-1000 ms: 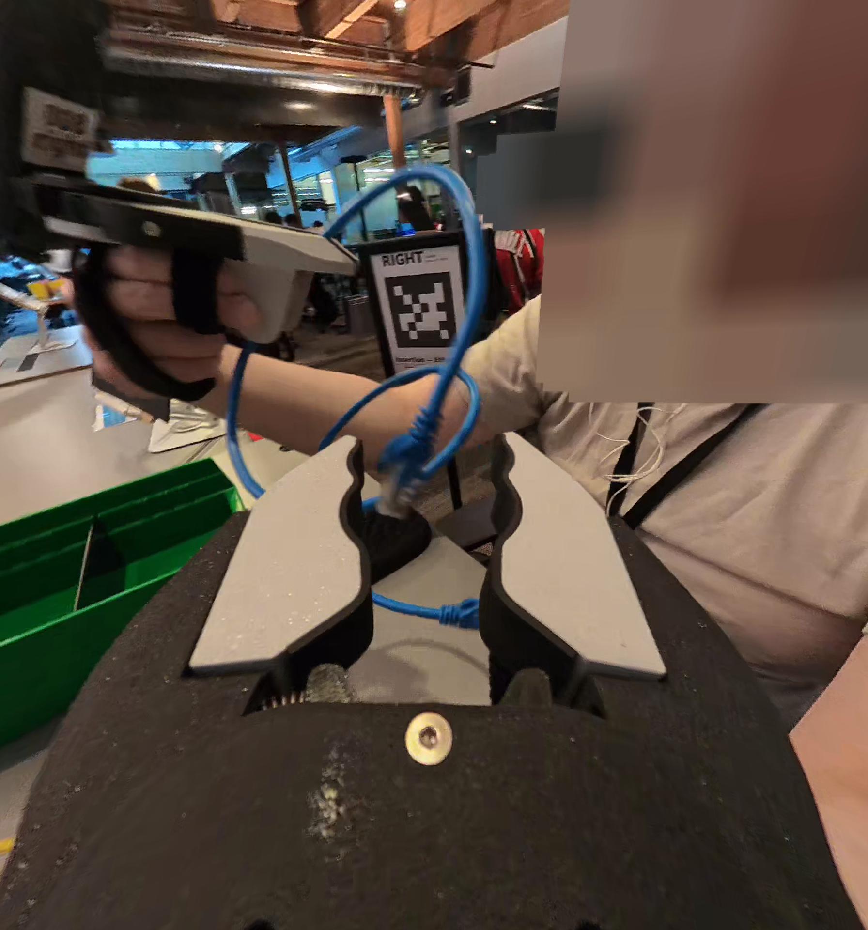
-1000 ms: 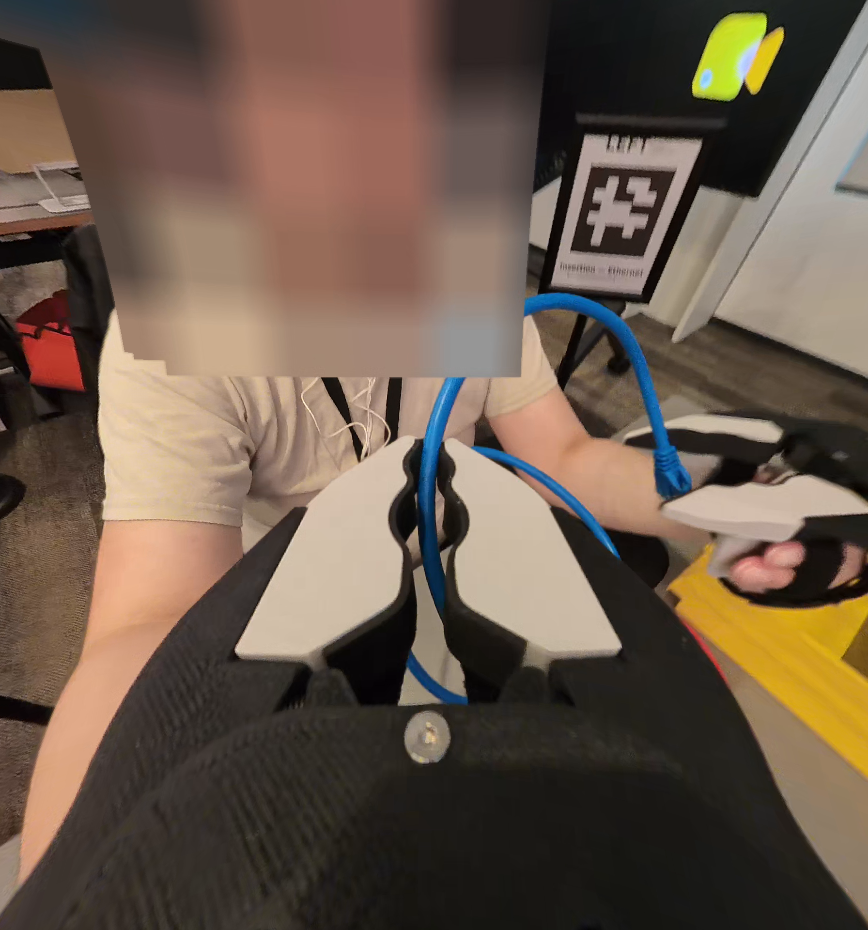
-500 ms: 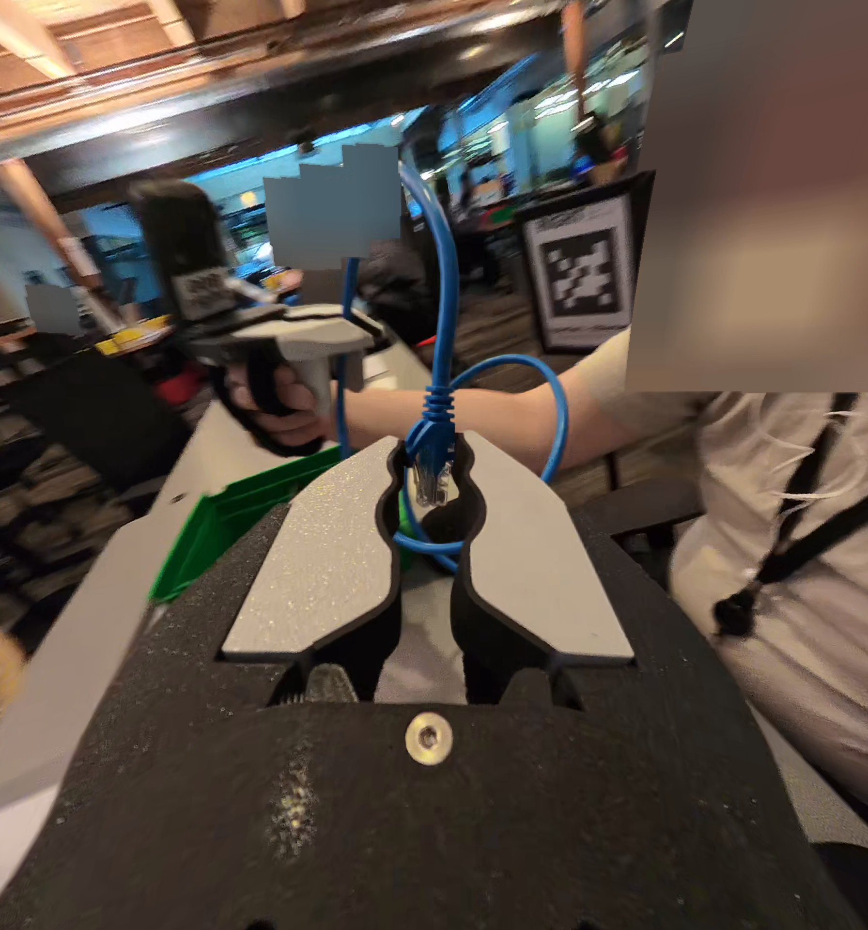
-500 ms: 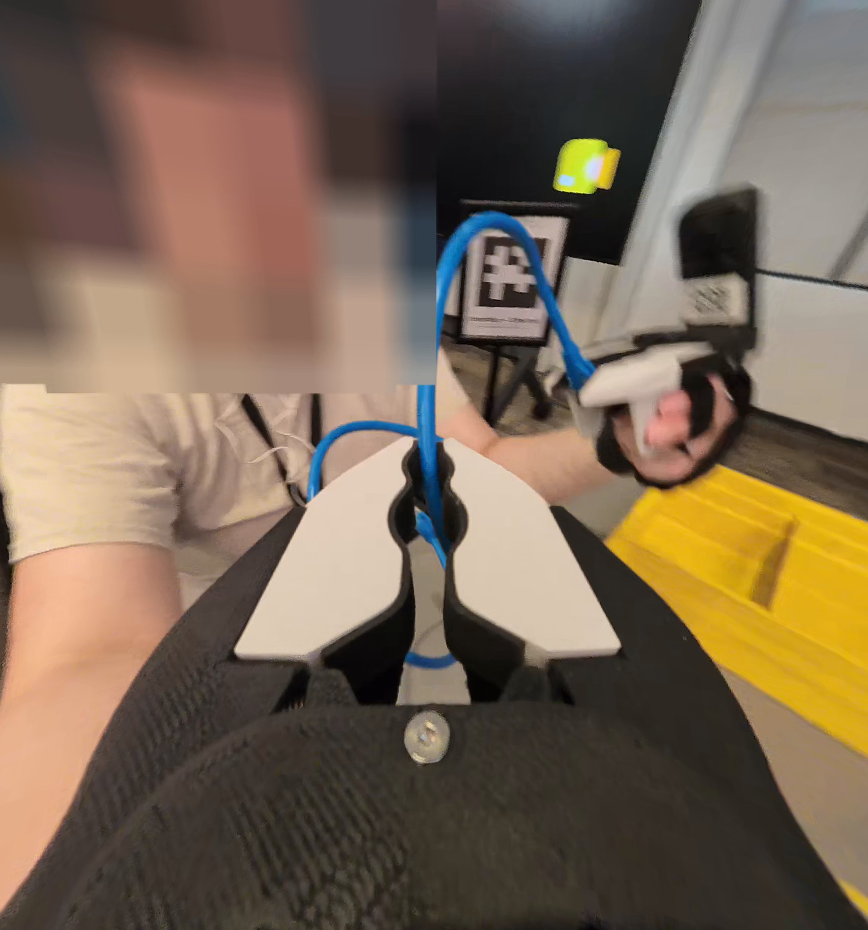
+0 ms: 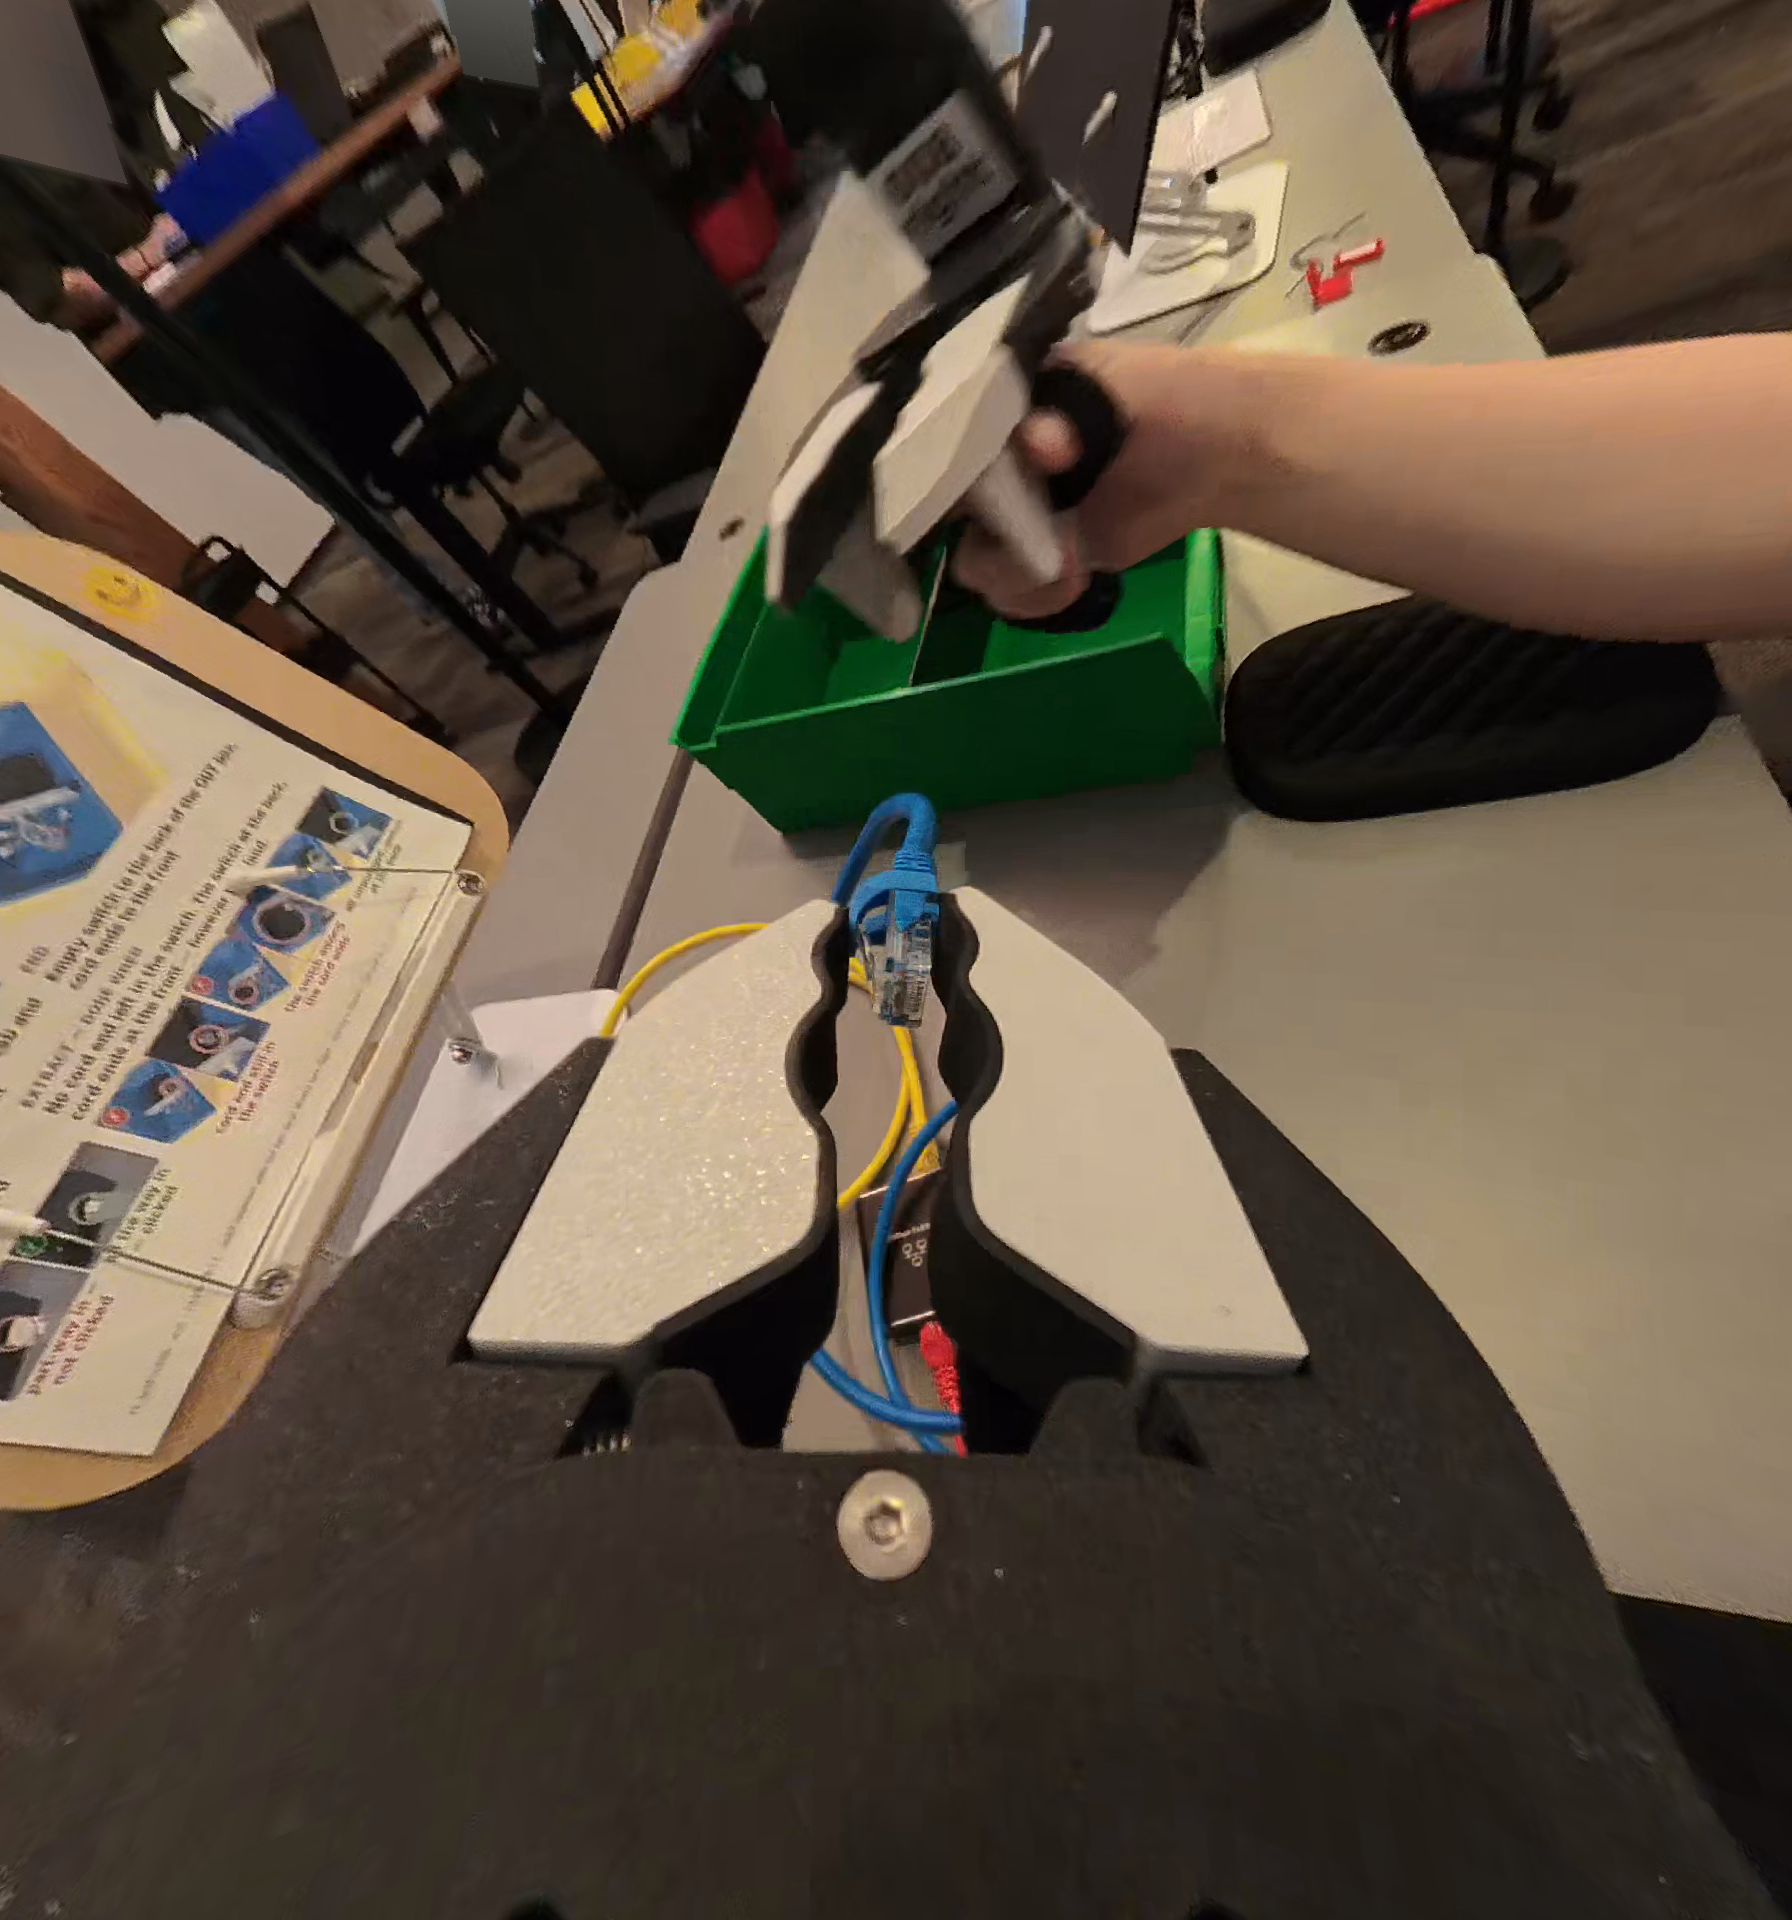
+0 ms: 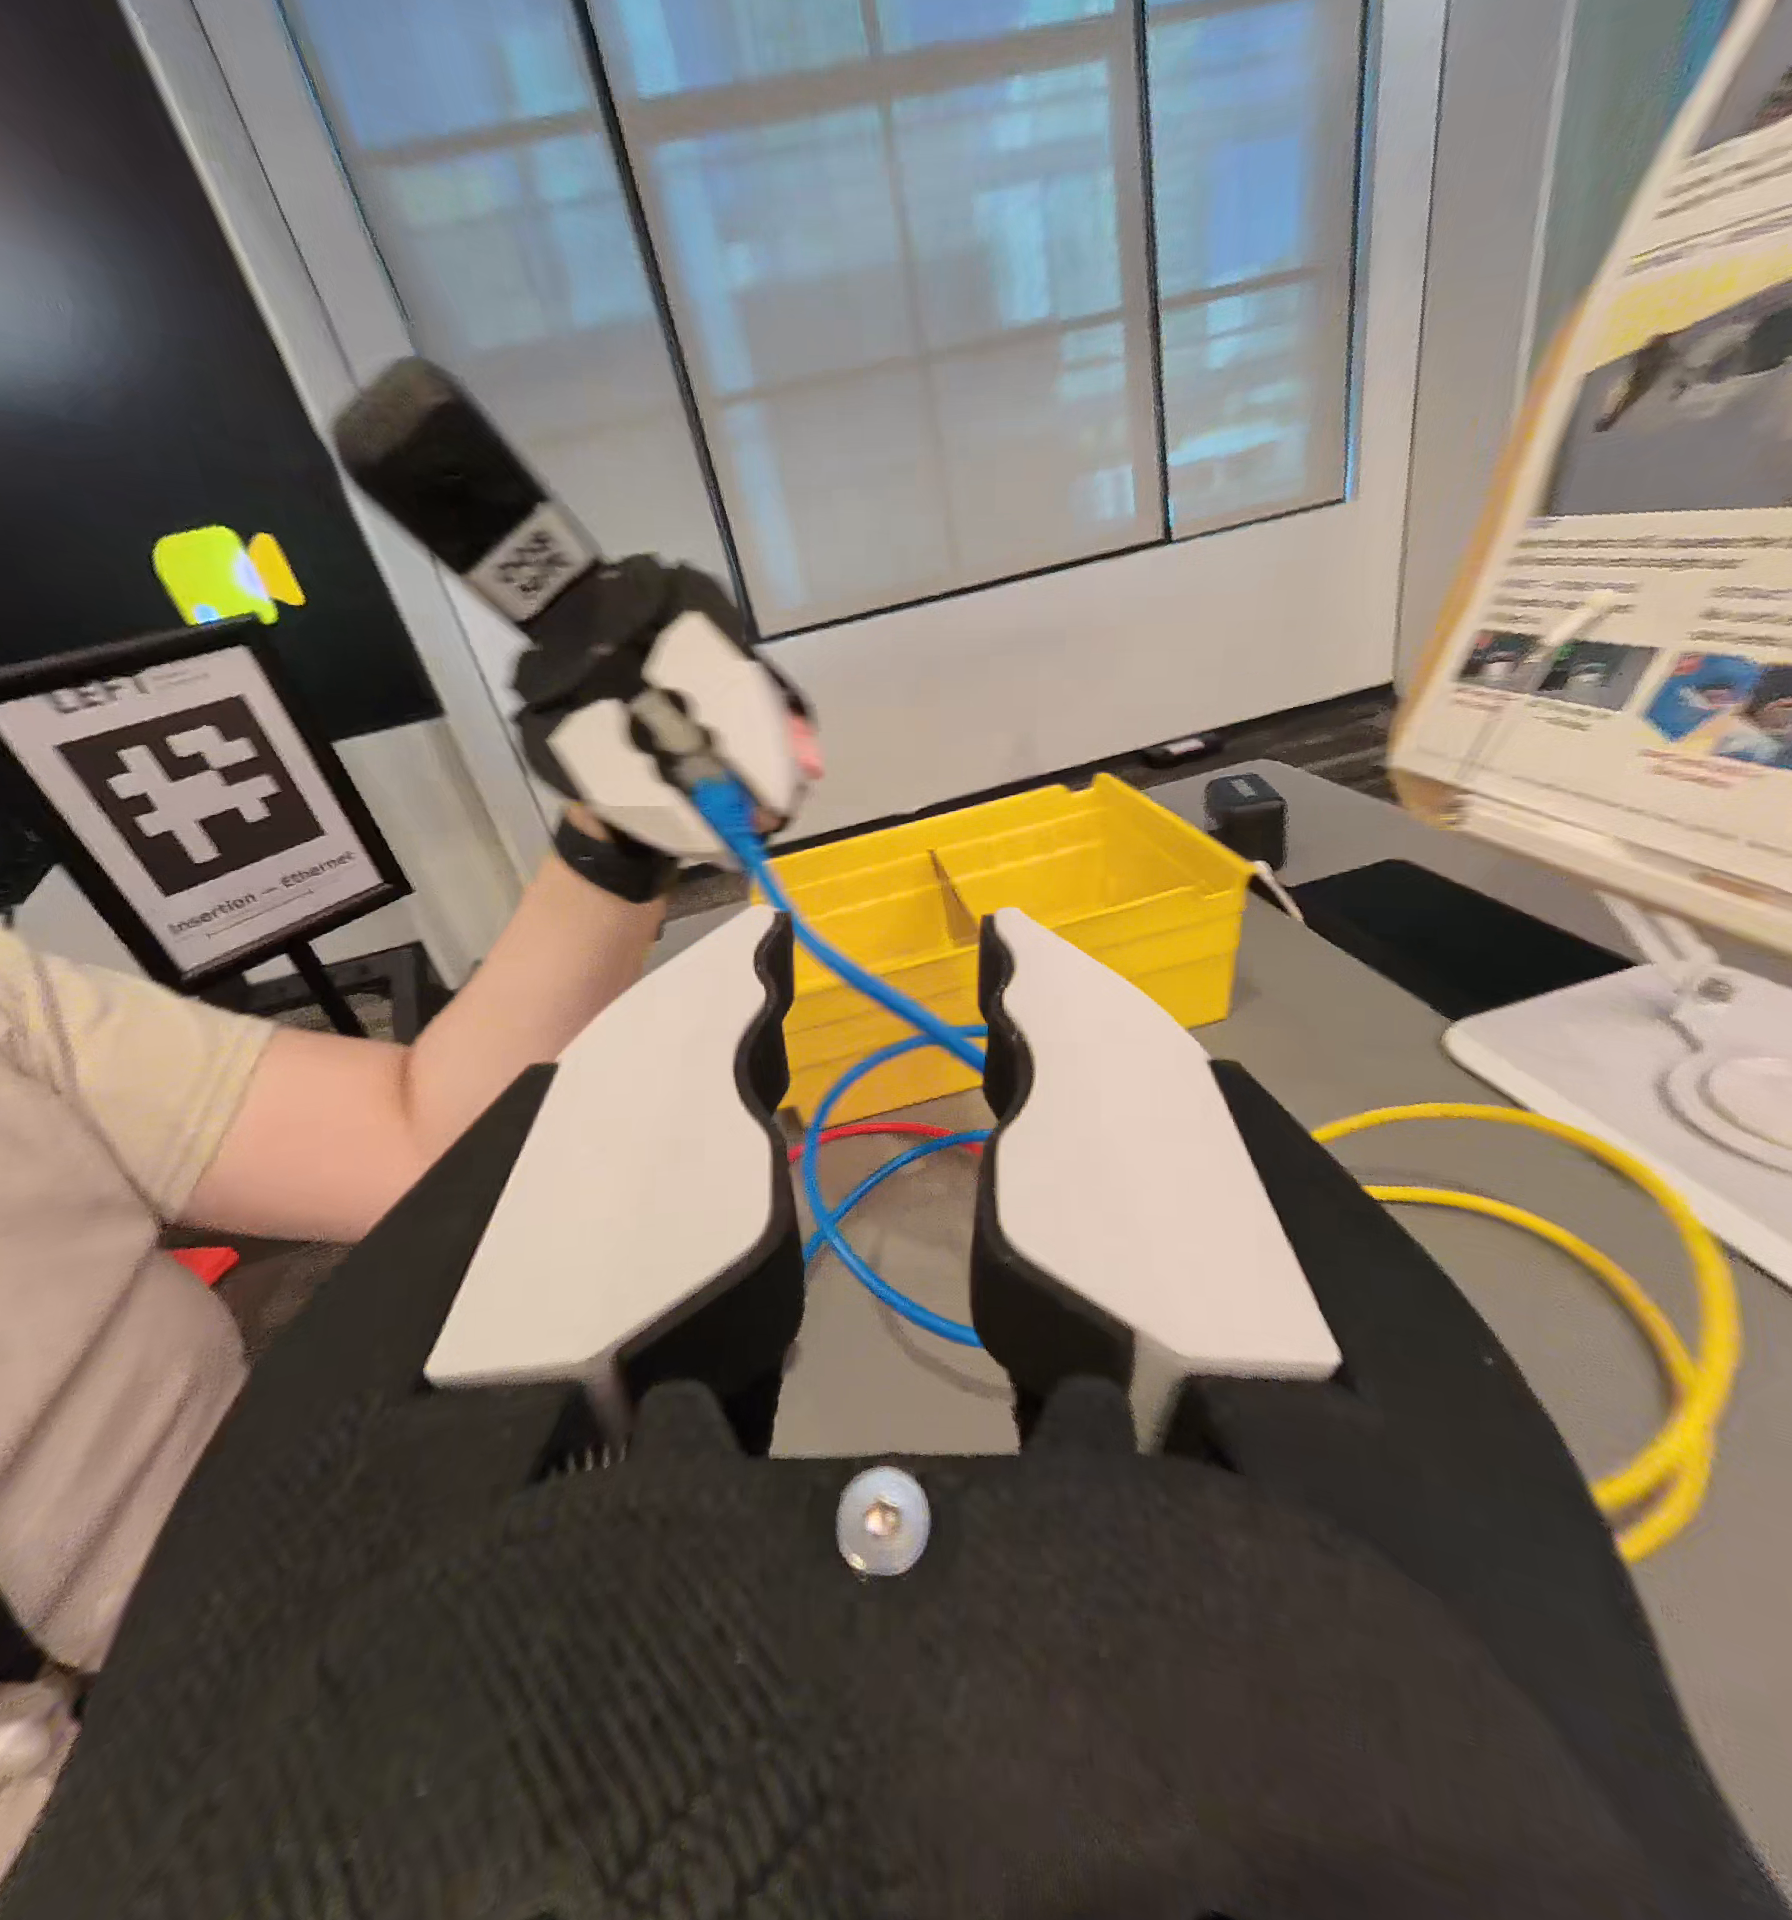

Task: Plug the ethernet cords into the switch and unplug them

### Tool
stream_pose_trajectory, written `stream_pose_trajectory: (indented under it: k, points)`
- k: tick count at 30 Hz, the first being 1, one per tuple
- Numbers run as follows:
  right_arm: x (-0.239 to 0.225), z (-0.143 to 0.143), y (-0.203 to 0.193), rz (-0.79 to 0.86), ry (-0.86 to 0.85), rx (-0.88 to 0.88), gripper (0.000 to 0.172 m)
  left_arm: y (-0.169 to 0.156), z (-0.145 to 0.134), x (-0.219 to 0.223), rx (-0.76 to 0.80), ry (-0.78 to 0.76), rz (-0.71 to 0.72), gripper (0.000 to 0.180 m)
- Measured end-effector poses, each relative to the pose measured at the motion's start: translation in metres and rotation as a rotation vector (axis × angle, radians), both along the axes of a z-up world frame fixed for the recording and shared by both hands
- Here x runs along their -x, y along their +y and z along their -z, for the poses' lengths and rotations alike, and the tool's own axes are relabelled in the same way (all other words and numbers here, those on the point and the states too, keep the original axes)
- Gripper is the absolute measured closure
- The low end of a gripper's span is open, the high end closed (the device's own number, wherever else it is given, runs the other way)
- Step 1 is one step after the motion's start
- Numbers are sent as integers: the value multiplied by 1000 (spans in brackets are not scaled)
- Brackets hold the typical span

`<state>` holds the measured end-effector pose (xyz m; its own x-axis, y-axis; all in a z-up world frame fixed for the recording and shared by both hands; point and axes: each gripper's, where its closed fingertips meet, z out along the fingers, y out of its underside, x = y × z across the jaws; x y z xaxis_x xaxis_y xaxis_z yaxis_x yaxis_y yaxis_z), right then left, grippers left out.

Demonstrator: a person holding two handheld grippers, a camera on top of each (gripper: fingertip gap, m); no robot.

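In the left wrist view my left gripper (image 5: 897,940) is shut on the clear plug with a blue boot (image 5: 900,956) of the blue ethernet cord, held above the grey table (image 5: 1391,1143). Below, between its fingers, lies the small black switch (image 5: 907,1273) with a red plug (image 5: 939,1361) at it. The right wrist view shows the left gripper (image 6: 689,753) pinching that plug (image 6: 726,805). My right gripper (image 6: 887,956) is open. The blue cord (image 6: 871,997) runs slack across its gap, not pressed by the pads. The right gripper (image 5: 850,540) hovers over the green bin.
A green bin (image 5: 954,727) stands beyond the left gripper and a yellow bin (image 6: 1079,914) beyond the right. A yellow cord (image 6: 1650,1299) and a red cord (image 6: 871,1132) lie on the table. An instruction board (image 5: 144,987) stands at the table's side, and a marker sign (image 6: 196,790) stands behind. There is about 10 cm between the tips of the two grippers.
The left gripper closed on the blue plug. The right gripper, which was pinching the blue cord, opened and let it go. Both grippers swung down toward the table.
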<state>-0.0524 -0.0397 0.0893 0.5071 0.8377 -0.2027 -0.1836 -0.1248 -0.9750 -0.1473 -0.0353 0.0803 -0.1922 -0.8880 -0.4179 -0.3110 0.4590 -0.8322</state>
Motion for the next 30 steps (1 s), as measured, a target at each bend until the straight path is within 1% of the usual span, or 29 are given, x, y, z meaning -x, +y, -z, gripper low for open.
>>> stream_pose_trajectory:
  k: [2, 3, 5, 6, 8, 10, 12, 14, 16, 18, 19, 20, 22, 24, 26, 27, 29, 30]
  points:
    - [26, 9, -27, -67, 15, 13, 145, 4, 8, -7, 12, 21, -1, 166]
    - [45, 15, -42, -150, 38, 51, 145, 5, 10, -10, 10, 24, -4, 166]
    - [80, 29, -64, -312, 112, 188, 144, 5, 11, -14, -3, 20, -5, 166]
    - [95, 36, -69, -374, 150, 246, 143, 3, 10, -15, -14, 16, -1, 166]
    - [115, 44, -63, -424, 243, 331, 139, -2, 6, -15, -35, 2, 13, 166]
    - [118, 41, -45, -408, 348, 364, 137, -9, 2, -15, -51, -7, 29, 166]
    - [110, 35, -26, -360, 414, 343, 134, -17, 0, -13, -70, -11, 53, 166]
    - [101, 21, -18, -350, 488, 317, 131, -22, -4, -11, -95, -22, 69, 166]
    - [93, 6, -19, -388, 583, 300, 135, -27, -4, -9, -104, -18, 90, 166]
    - [89, 0, -22, -441, 622, 309, 144, -28, -5, -8, -115, -20, 96, 166]
    - [90, 1, -24, -458, 620, 318, 156, -28, -4, -8, -120, -20, 98, 166]
    - [91, 3, -25, -475, 611, 329, 162, -28, -3, -8, -124, -18, 102, 166]
    - [90, 4, -25, -476, 603, 327, 163, -27, -1, -8, -125, -10, 102, 166]
    - [90, 6, -27, -451, 554, 273, 163, -28, 1, -8, -97, -4, 110, 165]
    - [88, 8, -27, -393, 479, 188, 164, -26, -1, -7, -22, -17, 104, 151]
    - [86, 10, -25, -335, 421, 125, 164, -24, -5, -5, 35, -34, 101, 144]
    - [79, 12, -22, -205, 331, -2, 166, -23, -13, -1, 168, -67, 134, 145]
    - [77, 12, -22, -154, 287, -59, 166, -22, -13, 2, 227, -70, 150, 148]
